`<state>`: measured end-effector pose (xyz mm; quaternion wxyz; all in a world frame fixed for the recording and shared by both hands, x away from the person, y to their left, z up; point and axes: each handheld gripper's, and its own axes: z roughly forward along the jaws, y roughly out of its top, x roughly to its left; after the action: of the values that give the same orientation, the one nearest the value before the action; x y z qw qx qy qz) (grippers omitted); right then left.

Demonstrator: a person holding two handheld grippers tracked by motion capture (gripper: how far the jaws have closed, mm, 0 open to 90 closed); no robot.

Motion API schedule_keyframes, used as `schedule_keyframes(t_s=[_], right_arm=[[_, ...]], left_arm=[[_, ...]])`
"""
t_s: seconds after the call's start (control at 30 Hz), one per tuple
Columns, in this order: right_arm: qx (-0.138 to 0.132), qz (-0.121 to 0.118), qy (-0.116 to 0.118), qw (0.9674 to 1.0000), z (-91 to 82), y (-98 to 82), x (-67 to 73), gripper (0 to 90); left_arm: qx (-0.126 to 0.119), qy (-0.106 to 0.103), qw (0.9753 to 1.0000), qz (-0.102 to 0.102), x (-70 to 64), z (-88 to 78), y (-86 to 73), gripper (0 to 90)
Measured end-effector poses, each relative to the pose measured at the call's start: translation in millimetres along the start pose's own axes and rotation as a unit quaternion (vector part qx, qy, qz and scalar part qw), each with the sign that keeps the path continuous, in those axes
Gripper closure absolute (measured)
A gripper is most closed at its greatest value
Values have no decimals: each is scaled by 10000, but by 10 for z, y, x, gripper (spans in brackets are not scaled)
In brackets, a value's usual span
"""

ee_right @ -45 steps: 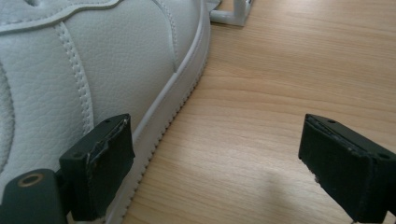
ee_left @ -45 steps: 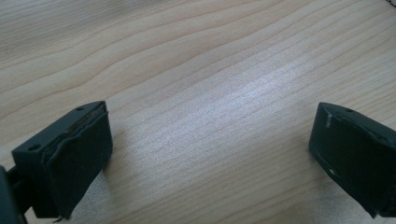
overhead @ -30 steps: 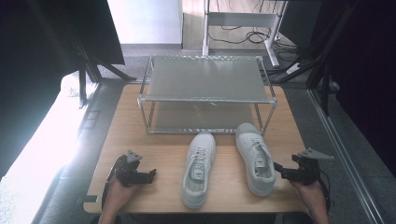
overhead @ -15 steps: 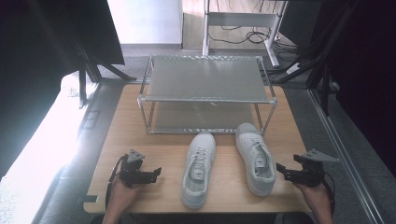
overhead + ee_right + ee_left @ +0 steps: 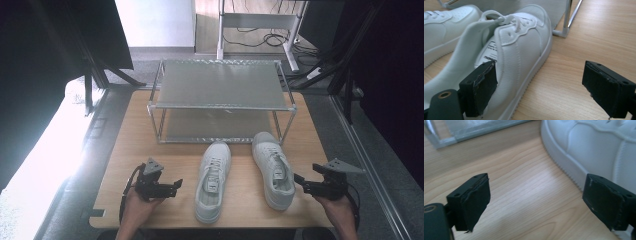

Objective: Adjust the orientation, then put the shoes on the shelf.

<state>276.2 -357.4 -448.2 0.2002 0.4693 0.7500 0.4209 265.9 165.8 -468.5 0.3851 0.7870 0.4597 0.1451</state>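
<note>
White shoes [image 5: 242,178] lie between both spread, empty grippers [image 5: 176,186] [image 5: 299,181], seemingly untouched.

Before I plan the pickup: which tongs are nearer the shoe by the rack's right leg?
Right. The right tongs sit just beside that shoe, open at its heel side. The left tongs are beyond the other shoe.

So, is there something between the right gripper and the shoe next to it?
Nothing visible. The right gripper has open jaws and points at the right shoe, with only bare table between them.
</note>
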Motion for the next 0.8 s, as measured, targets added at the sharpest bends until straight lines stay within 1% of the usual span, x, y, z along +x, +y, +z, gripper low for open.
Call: schedule_keyframes(t_s=[0.07, 0.1, 0.13, 0.17, 0.23, 0.33, 0.4, 0.5, 0.63, 0.67, 0.7, 0.8], right_arm=[[-6, 41, 39, 10000, -8, 25, 35, 130], [-6, 41, 39, 10000, -8, 25, 35, 130], [-1, 34, 47, 10000, -6, 41, 57, 131], [-1, 34, 47, 10000, -6, 41, 57, 131], [7, 49, 64, 10000, -2, 58, 82, 131], [61, -45, 67, 9999, 7, 82, 121, 131], [81, -146, 32, 9999, 19, 97, 157, 131], [37, -172, -4, 9998, 35, 107, 180, 137], [16, -214, -61, 9998, 62, 114, 208, 143], [18, -244, -86, 9997, 88, 119, 234, 153], [18, -244, -86, 9997, 88, 119, 234, 153], [35, -292, -143, 9995, 139, 131, 268, 185]], left_arm=[[-37, -84, 10000, 24, -75, -37, 64, 98], [-37, -84, 10000, 24, -75, -37, 64, 99], [-38, -127, 9999, 62, -128, -51, 106, 101], [-38, -127, 9999, 62, -128, -51, 106, 101], [-32, -175, 9998, 85, -179, -57, 143, 101], [-14, -200, 9997, 112, -246, -53, 187, 101], [-58, -283, 9995, 100, -300, -46, 222, 100], [-93, -317, 9994, 108, -335, -37, 244, 101], [-144, -390, 9991, 106, -415, 5, 278, 102], [-138, -393, 9991, 114, -460, 45, 288, 118], [-138, -393, 9991, 114, -460, 45, 288, 126], [-102, -403, 9991, 106, -523, 120, 298, 136]])
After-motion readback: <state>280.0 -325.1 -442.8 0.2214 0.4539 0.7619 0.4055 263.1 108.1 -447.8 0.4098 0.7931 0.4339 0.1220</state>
